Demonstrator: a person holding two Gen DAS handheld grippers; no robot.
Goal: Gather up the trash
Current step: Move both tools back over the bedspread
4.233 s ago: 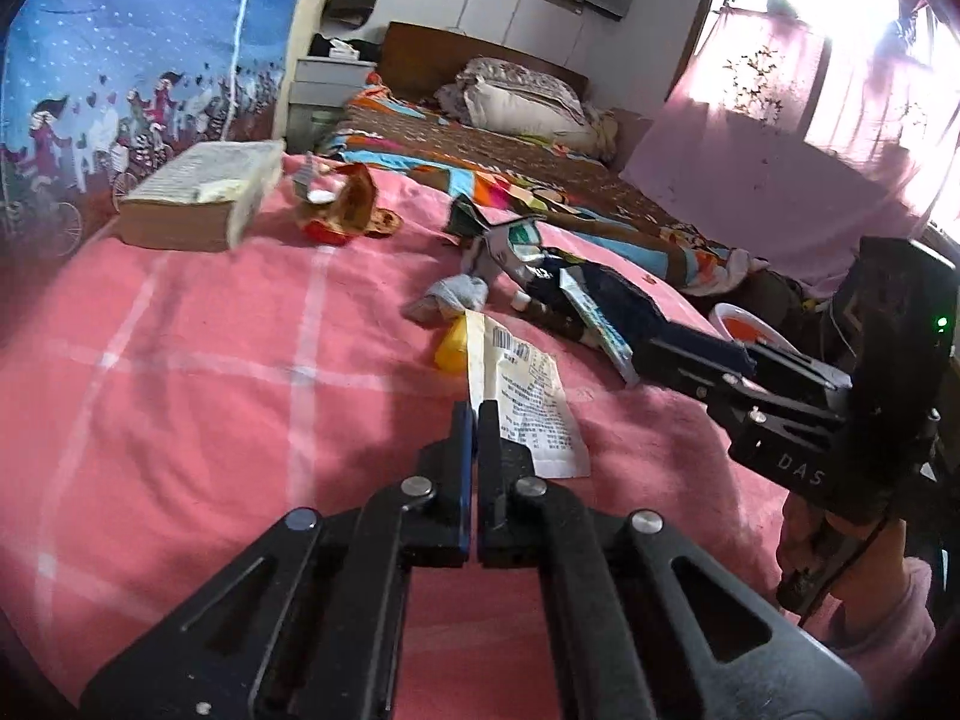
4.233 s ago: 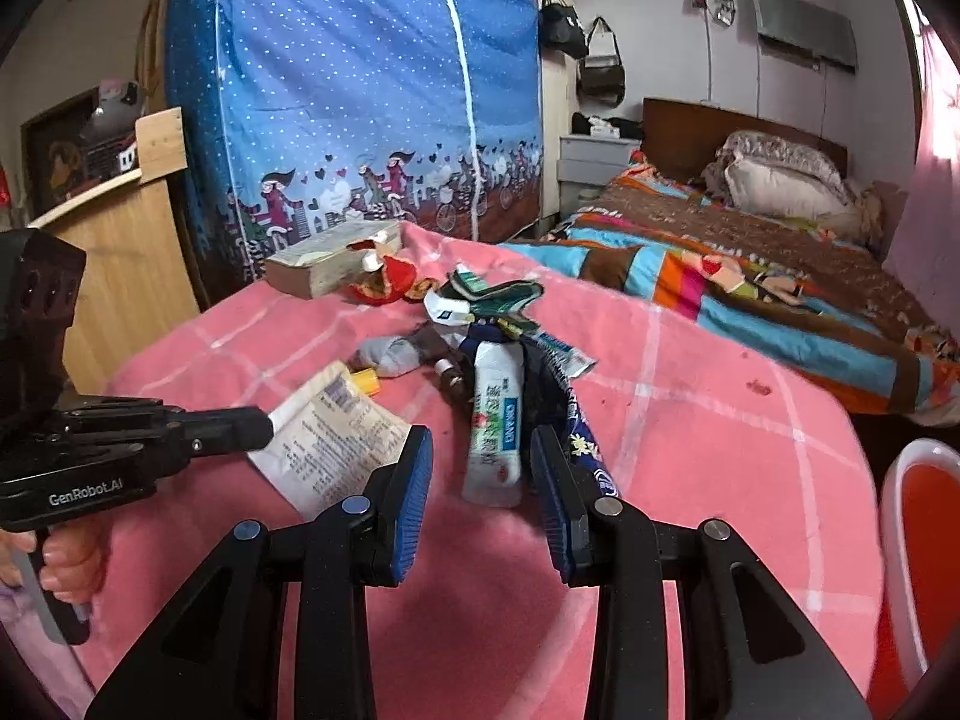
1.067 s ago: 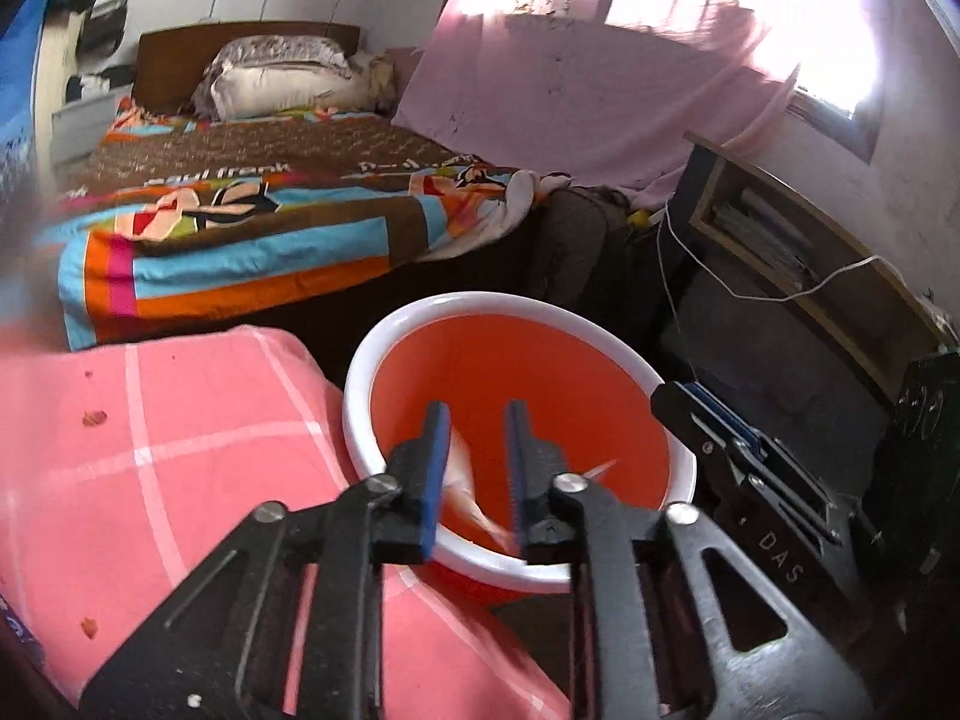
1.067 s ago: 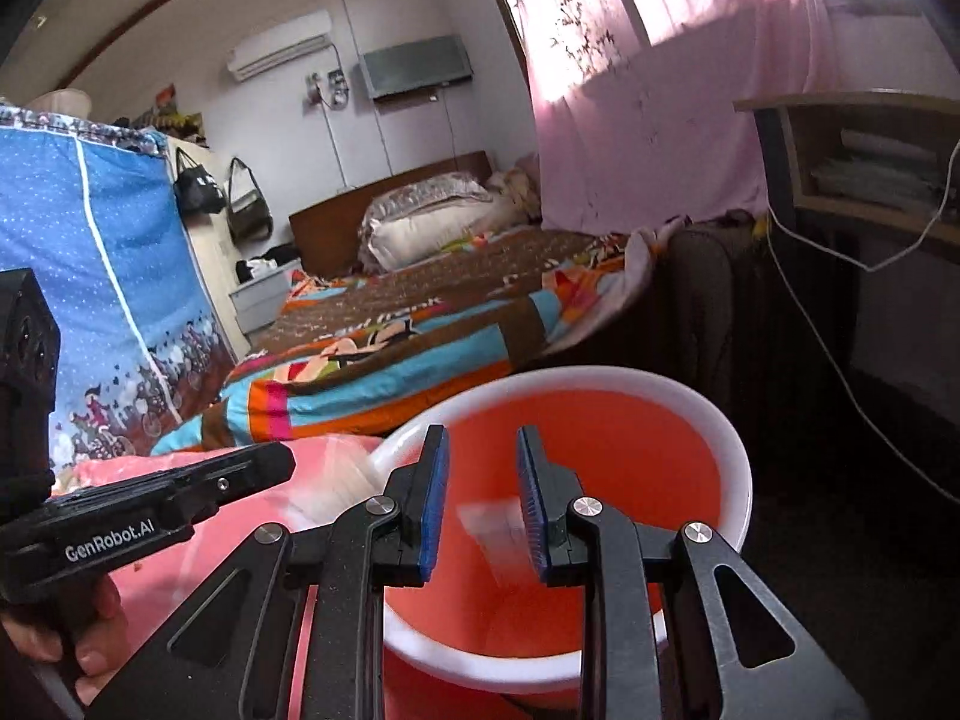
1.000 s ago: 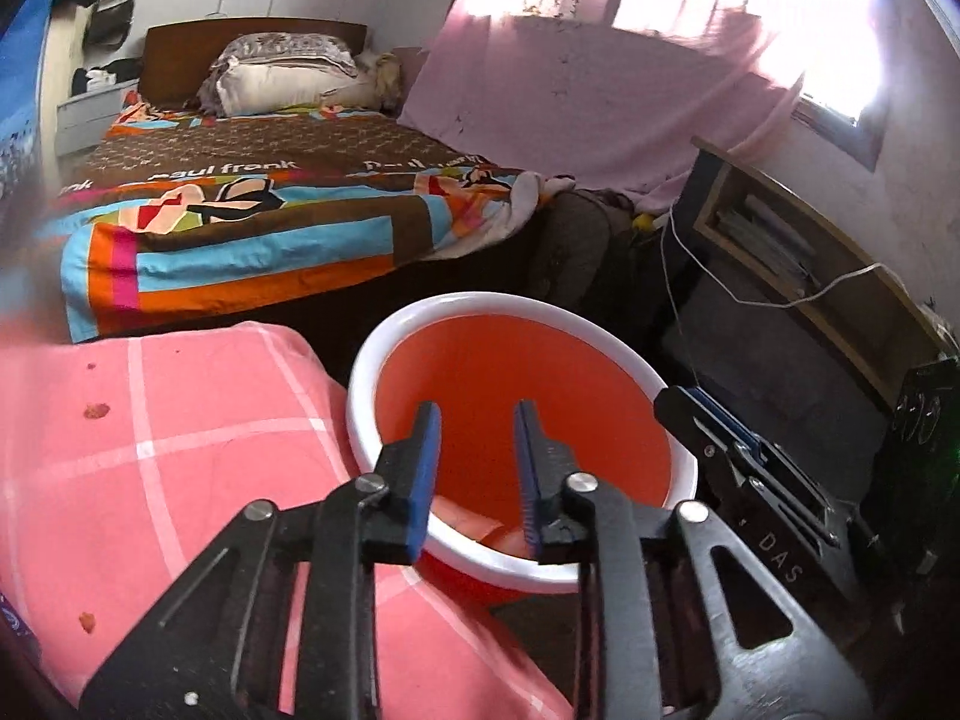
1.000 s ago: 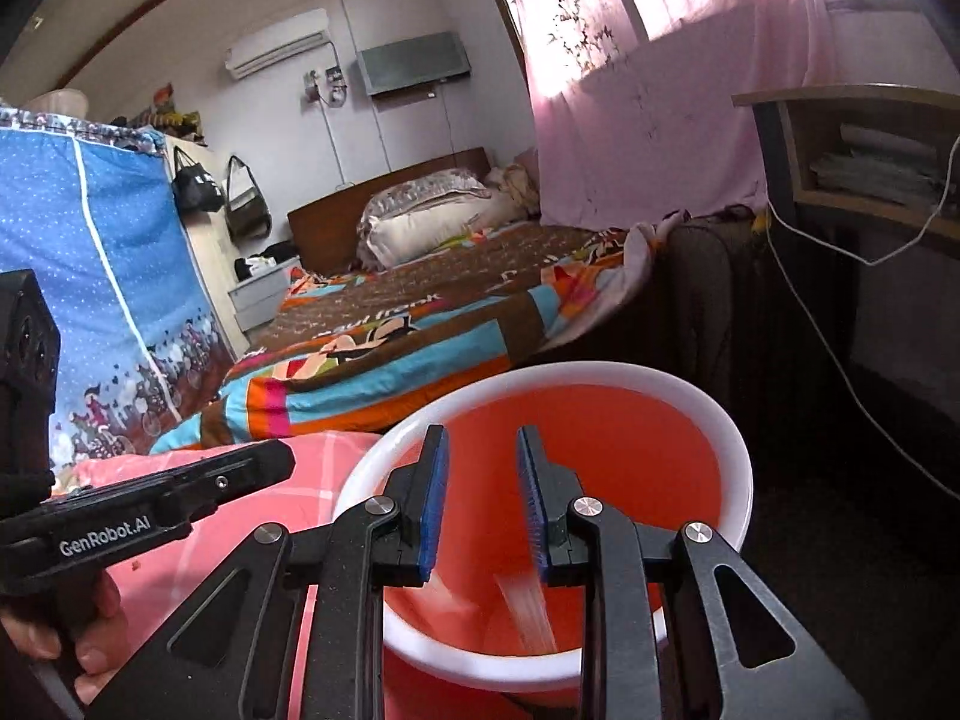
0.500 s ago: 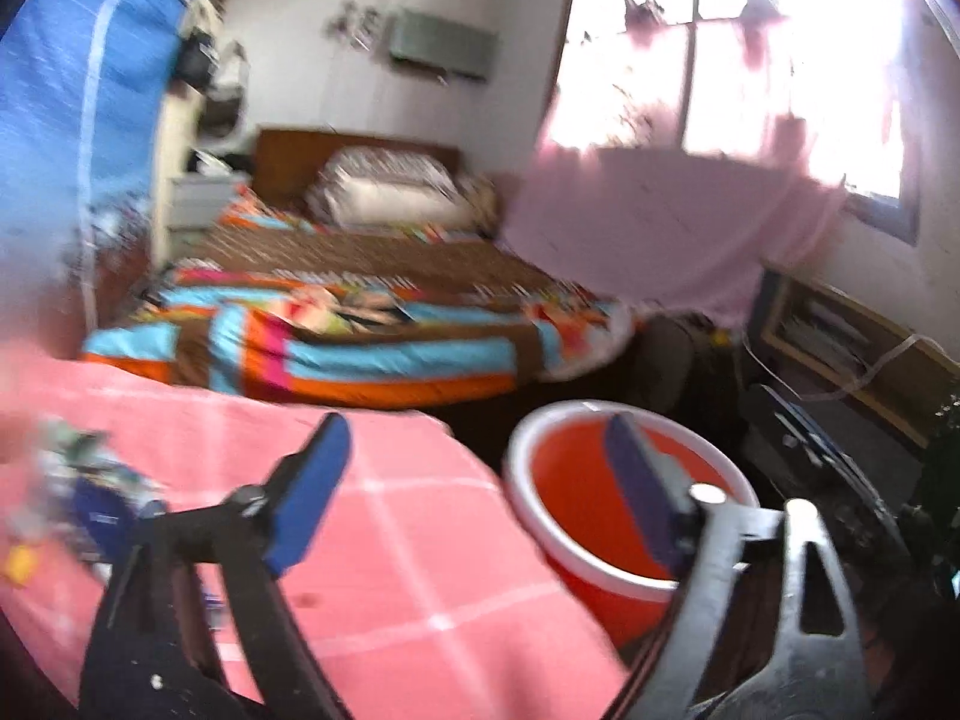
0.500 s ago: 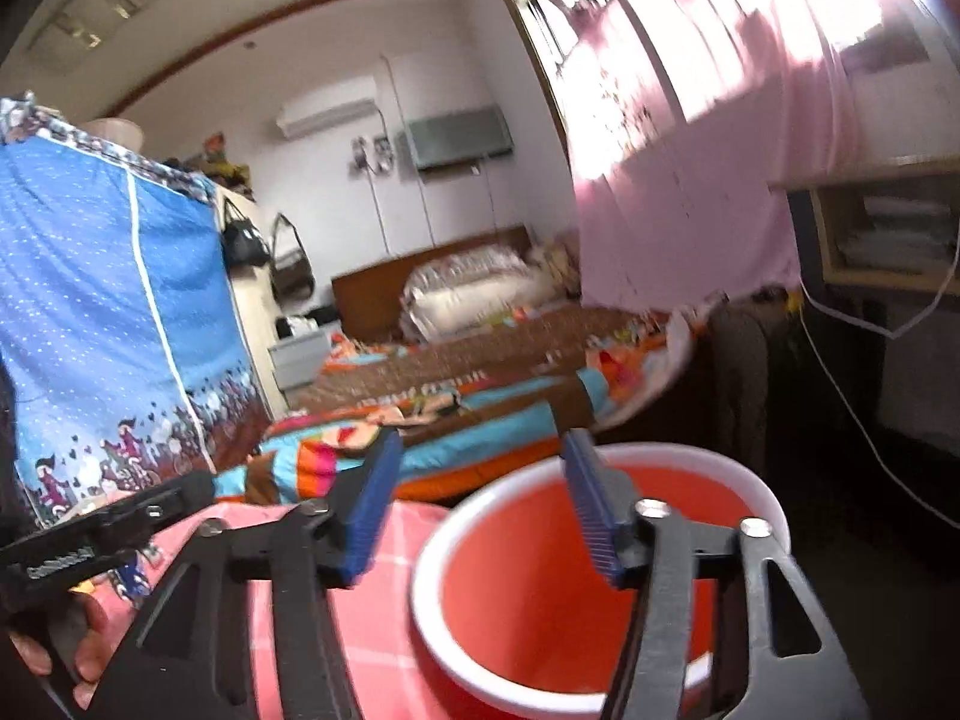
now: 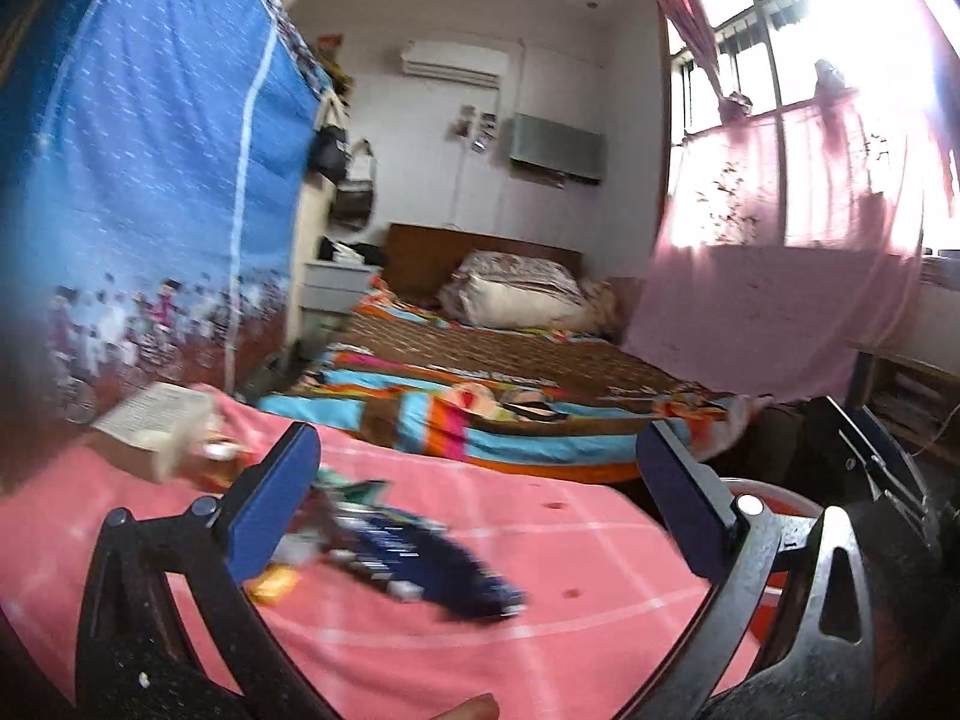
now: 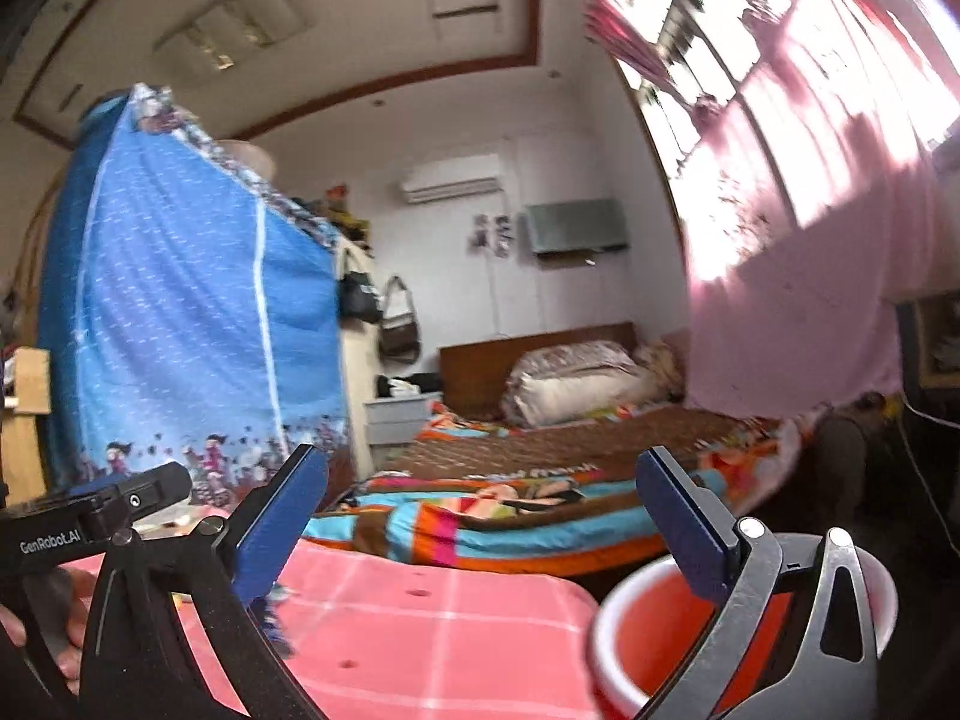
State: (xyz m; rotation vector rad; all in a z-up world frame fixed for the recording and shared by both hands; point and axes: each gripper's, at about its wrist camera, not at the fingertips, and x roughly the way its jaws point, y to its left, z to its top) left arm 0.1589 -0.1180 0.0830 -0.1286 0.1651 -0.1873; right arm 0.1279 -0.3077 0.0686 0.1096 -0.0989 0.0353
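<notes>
My left gripper [image 9: 480, 504] is wide open and empty above the pink checked cloth [image 9: 540, 648]. Under it lies a blurred heap of trash: a dark blue wrapper [image 9: 432, 564], a small yellow piece [image 9: 273, 583] and other scraps. My right gripper [image 10: 480, 528] is wide open and empty, raised beside the red bucket with a white rim [image 10: 654, 648]. The bucket's edge also shows in the left wrist view [image 9: 774, 495] behind the right finger. The left gripper's body [image 10: 90, 516] shows at the left of the right wrist view.
A thick book [image 9: 153, 420] lies at the far left of the pink cloth. A bed with a striped colourful blanket [image 9: 480, 414] stands behind. A blue wardrobe cover [image 9: 150, 210] is on the left, a pink curtain [image 9: 780, 312] on the right.
Both grippers have let their trash fall into the red bucket and opened wide. Both have swung up and left, away from the bucket toward the pink cloth.
</notes>
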